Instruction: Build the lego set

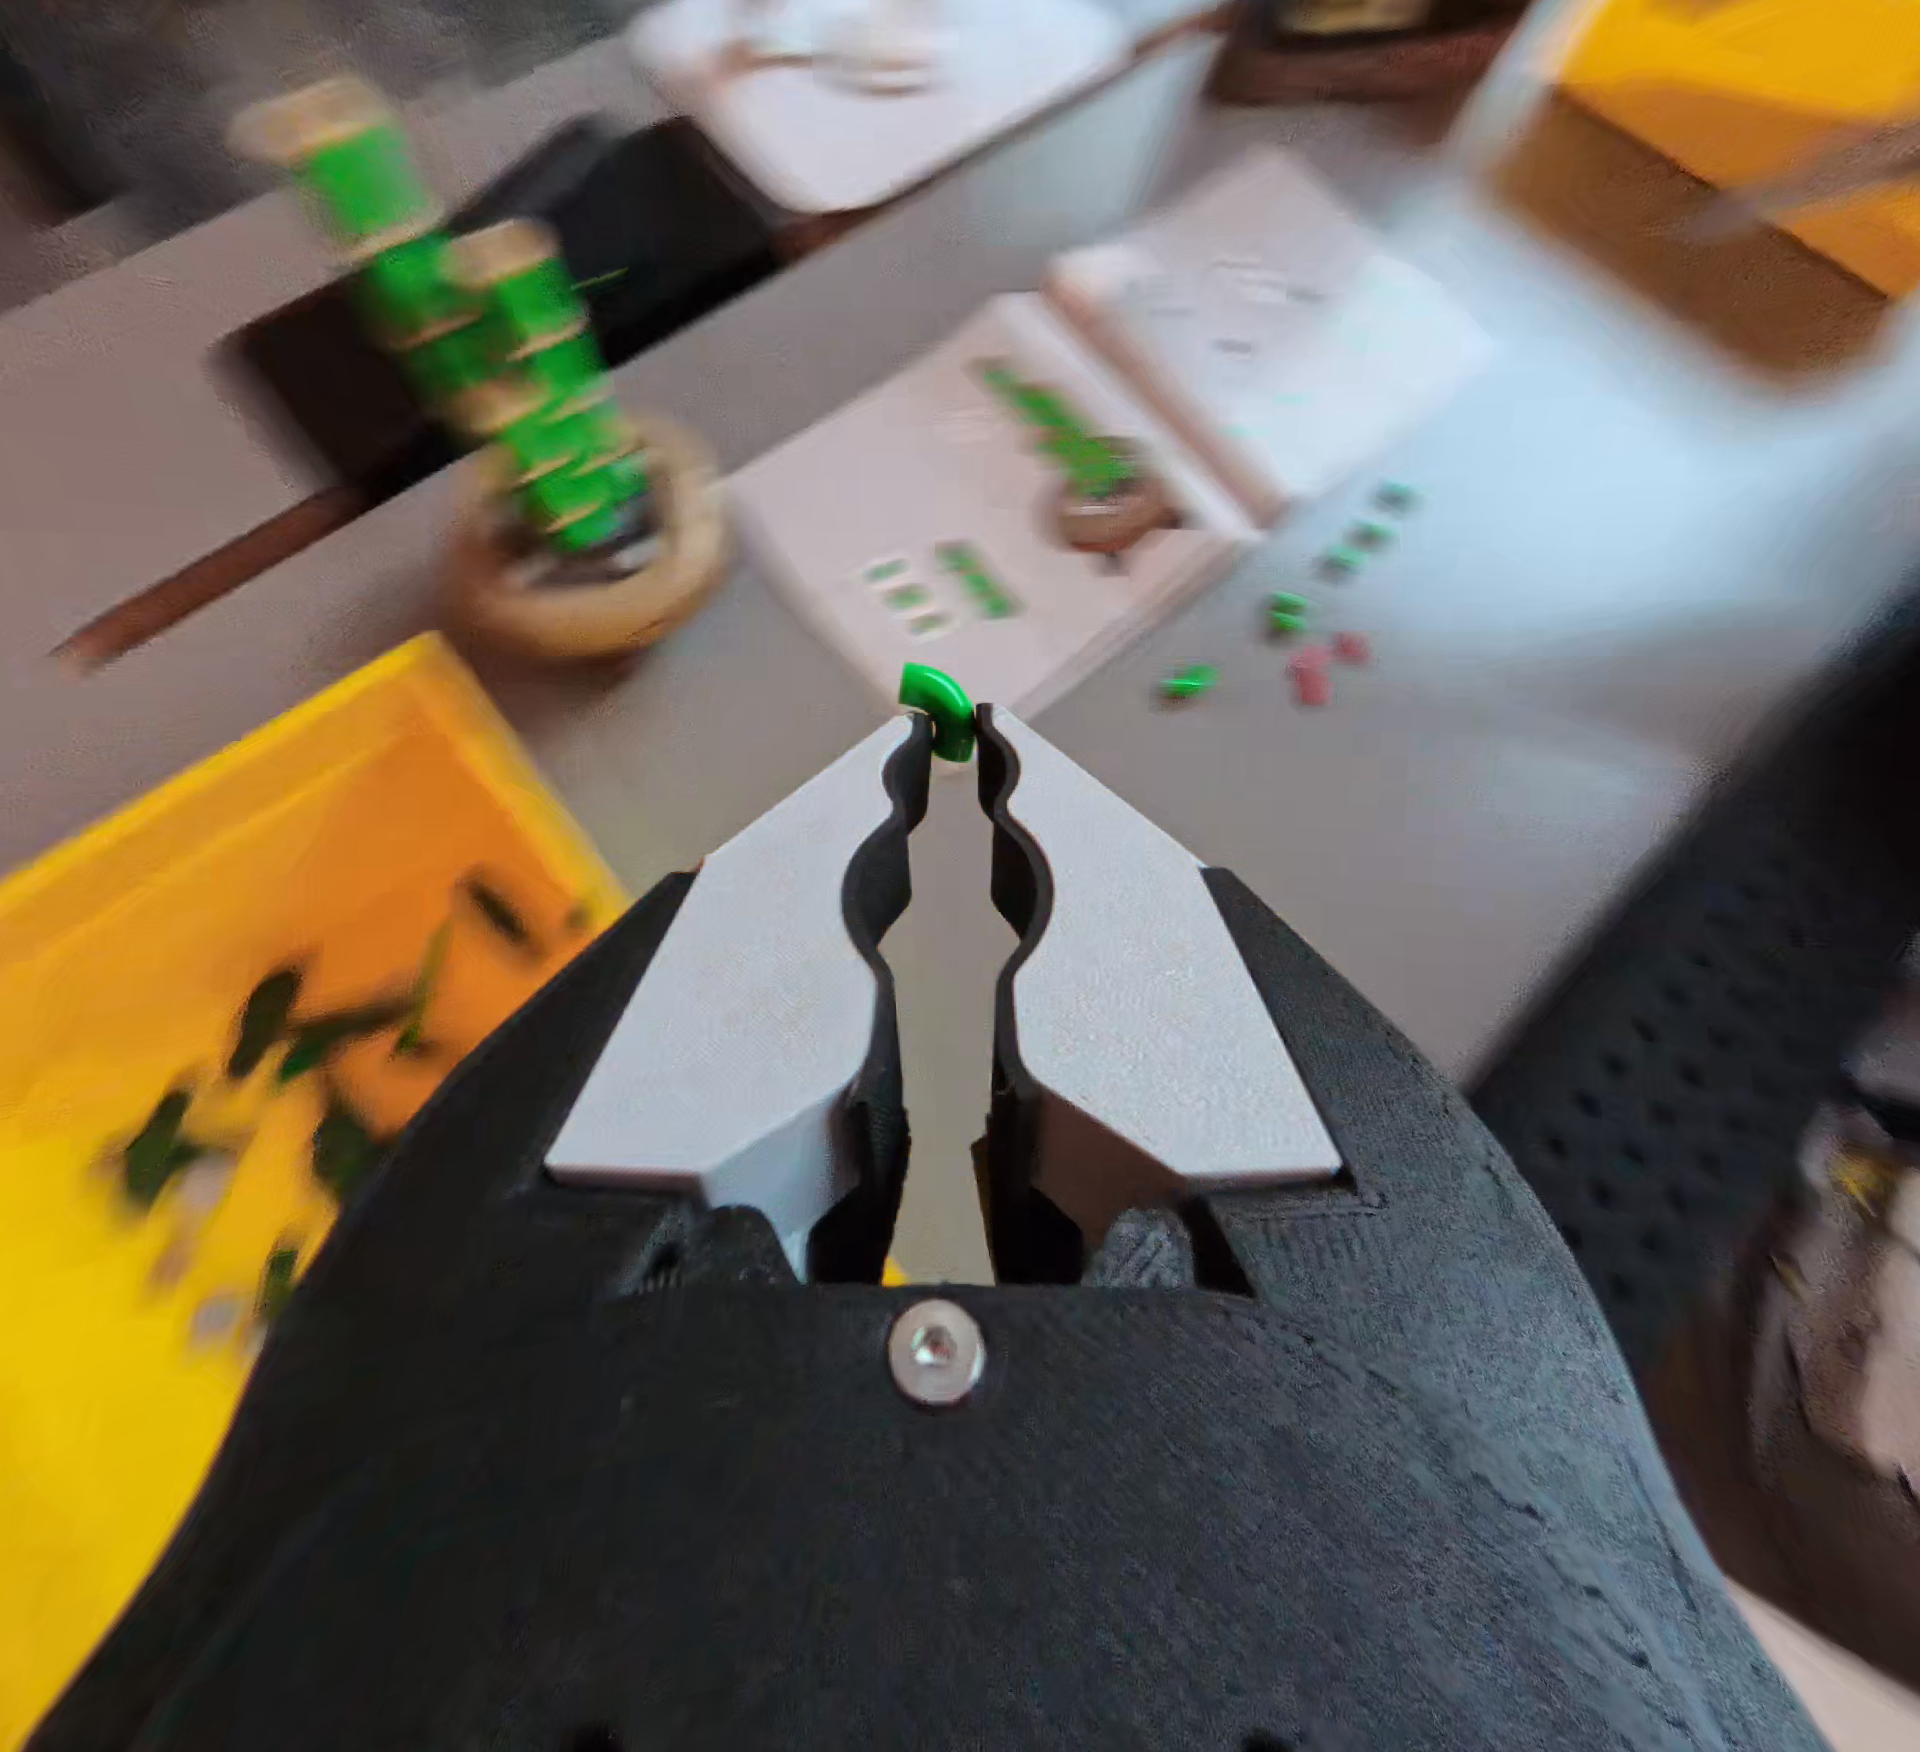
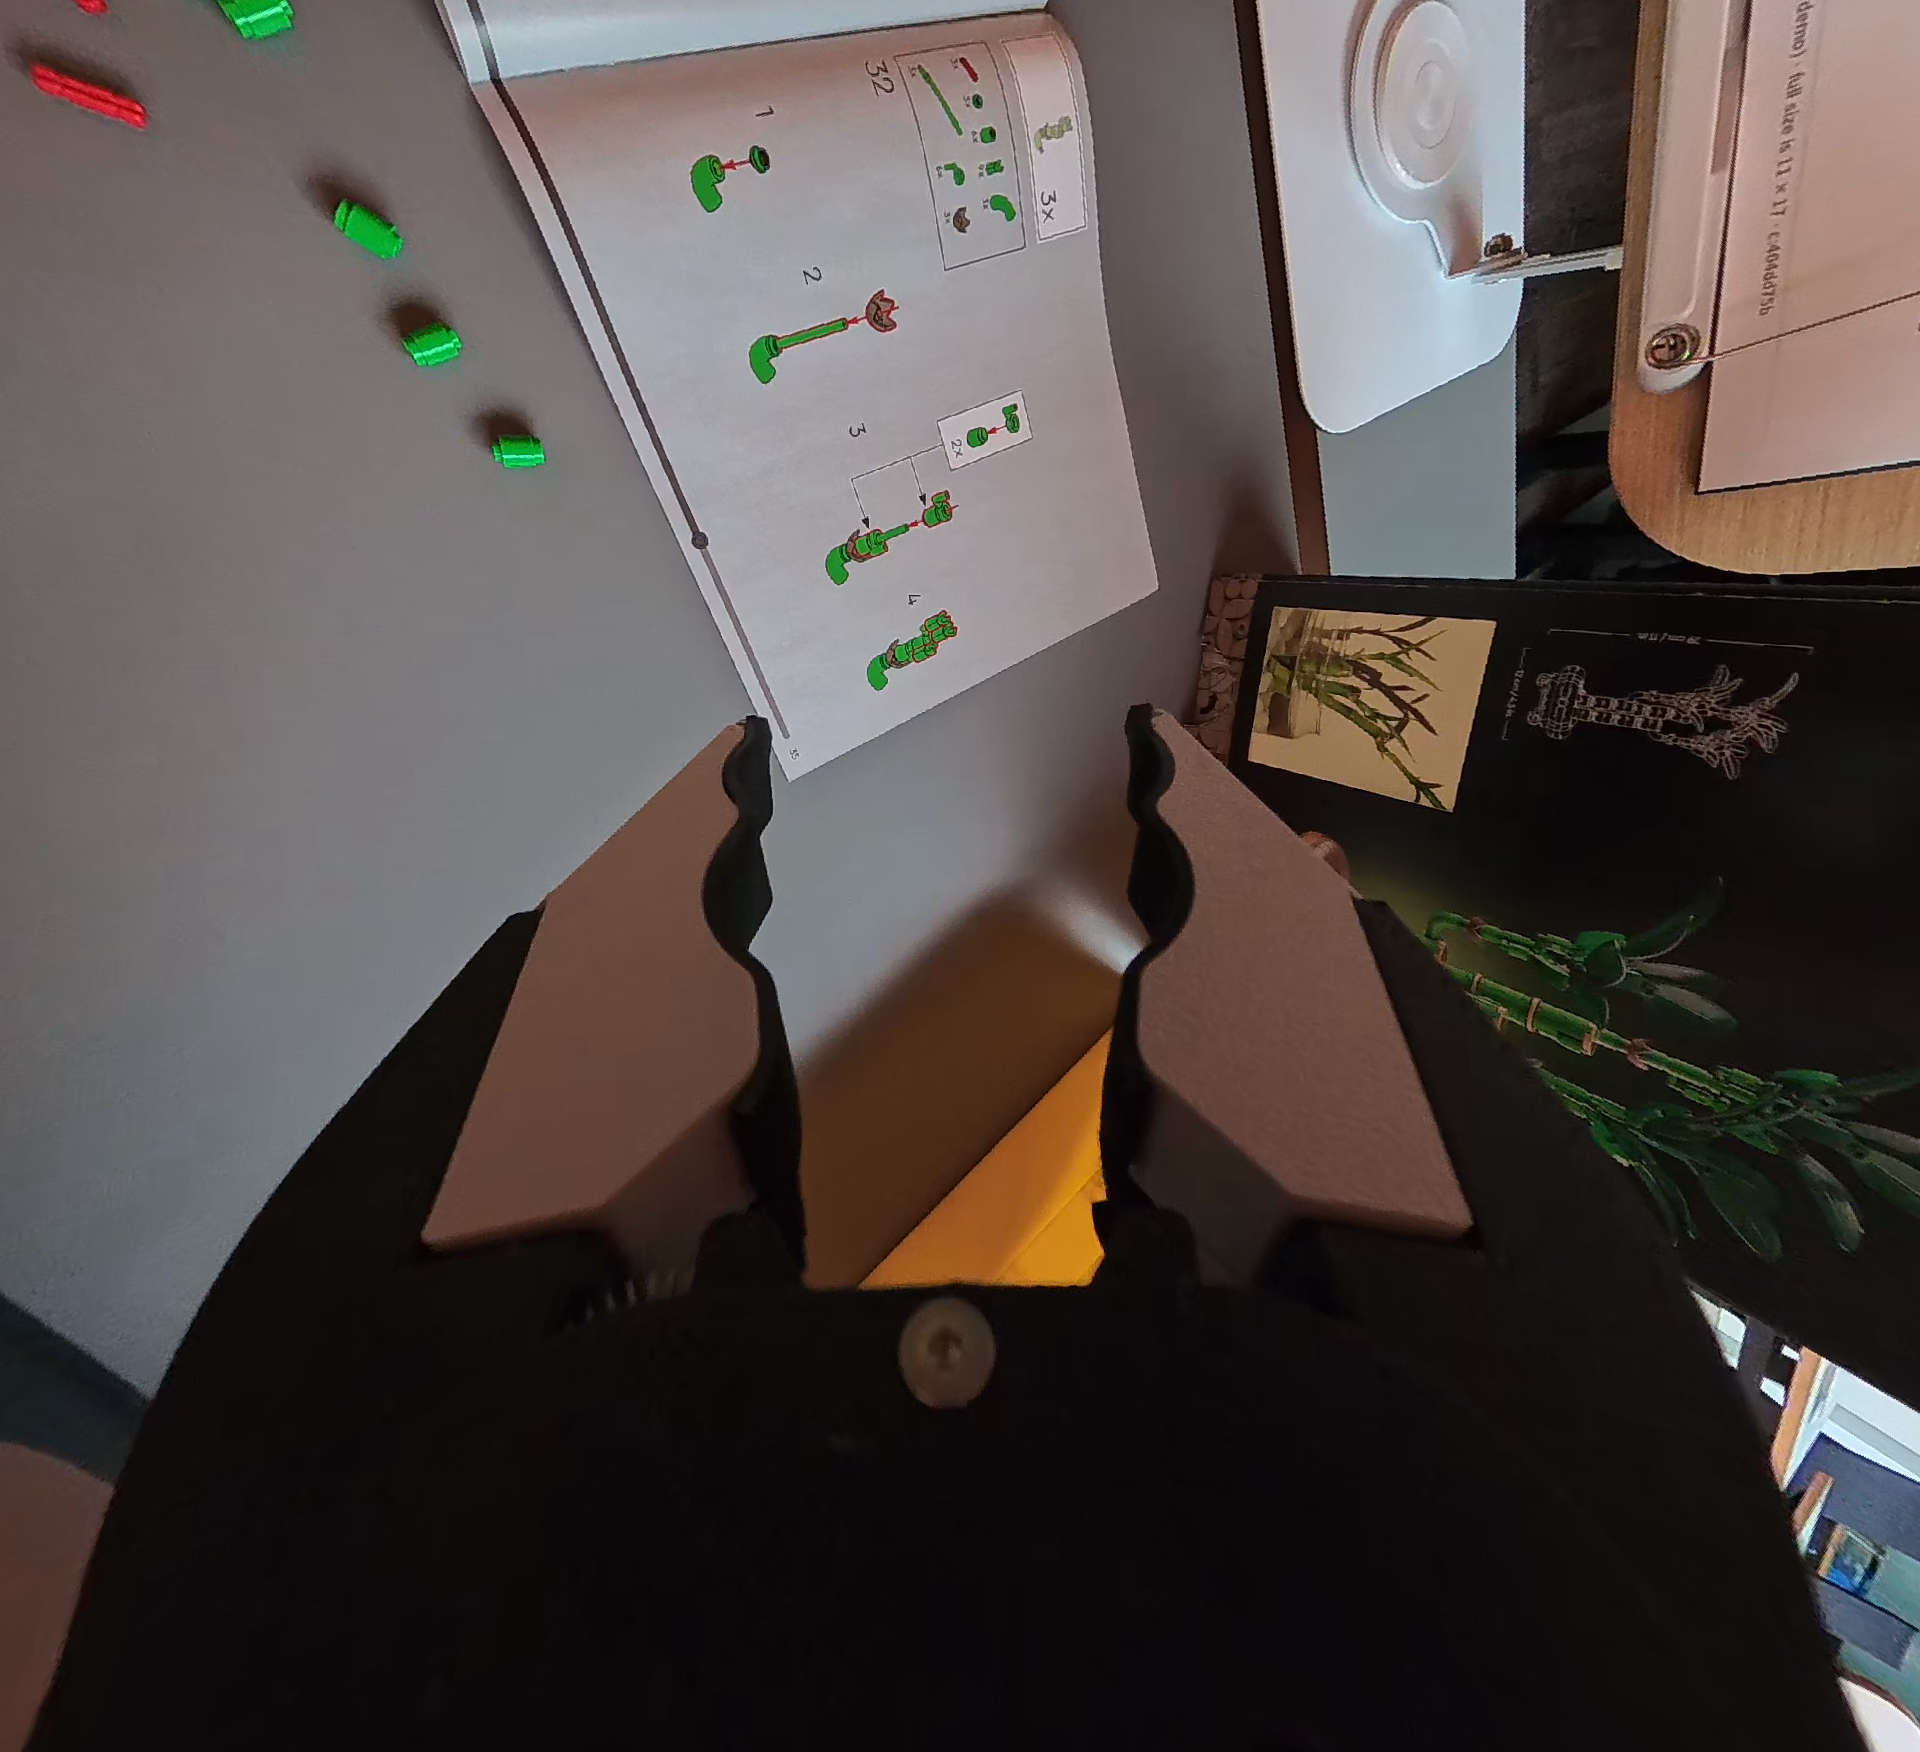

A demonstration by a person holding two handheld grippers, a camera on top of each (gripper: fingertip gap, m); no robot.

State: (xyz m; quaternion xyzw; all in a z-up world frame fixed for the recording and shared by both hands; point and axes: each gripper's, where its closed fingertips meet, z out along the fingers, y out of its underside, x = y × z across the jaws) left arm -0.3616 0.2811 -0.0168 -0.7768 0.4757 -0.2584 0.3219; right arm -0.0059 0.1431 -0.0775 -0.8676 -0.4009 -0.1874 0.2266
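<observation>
Pinched at the left gripper (image 1: 948, 723) tips, curved green elbow piece (image 1: 935, 707) arcing toward upper left (right gripper (image 2: 948, 728) spread, empty), loose green studs (image 2: 431, 343) at left of frame.

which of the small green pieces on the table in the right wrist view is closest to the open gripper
The green piece at the bottom end of the scattered row, lowest in the picture and nearest the right gripper; the other green pieces lie farther up, toward the red ones.

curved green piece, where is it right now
In the left wrist view, the curved green piece is pinched at the tips of the left claw, above the grey table near the instruction booklet.
</observation>
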